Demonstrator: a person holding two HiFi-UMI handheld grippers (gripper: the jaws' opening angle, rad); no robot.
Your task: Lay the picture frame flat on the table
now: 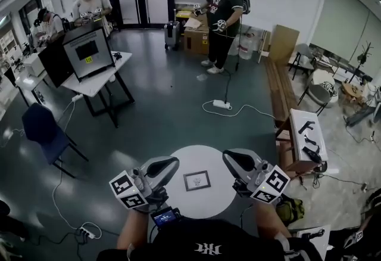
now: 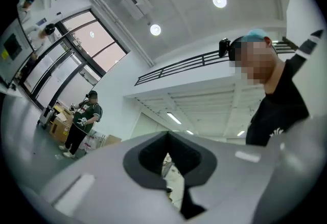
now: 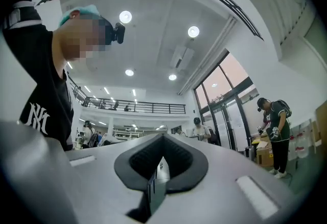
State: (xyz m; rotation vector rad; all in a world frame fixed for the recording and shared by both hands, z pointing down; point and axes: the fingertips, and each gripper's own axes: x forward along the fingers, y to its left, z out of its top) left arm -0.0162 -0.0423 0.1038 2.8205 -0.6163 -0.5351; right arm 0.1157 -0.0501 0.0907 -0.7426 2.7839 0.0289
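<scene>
Left tool [image 1: 168,164]: held over the near-left edge of the round tabletop, its marker cube [image 1: 128,189] toward the person. In the left gripper view [image 2: 168,166] the jaws are pressed together with nothing between them, and the camera looks up at ceiling lights.
Right tool [image 1: 232,158]: held over the near-right edge of the tabletop, with its own marker cube [image 1: 271,185]. In the right gripper view [image 3: 159,172] the jaws meet and hold nothing.
Picture frame [image 1: 197,180]: lies flat near the middle of the tabletop, between the two tools and touching neither. It has a dark border and a pale centre.
Tabletop [image 1: 196,155]: white and round, carrying only the frame.
Blue chair [image 1: 41,129]: on the floor to the left, well apart.
Bench [image 1: 306,131]: to the right, with small black objects on it.
Power strip [image 1: 222,104]: on the grey floor beyond the tabletop.
Monitor [image 1: 89,51]: on a second tabletop, far left.
Standing person [image 1: 221,18]: far back in a dark shirt, beside cardboard boxes [image 1: 195,36].
</scene>
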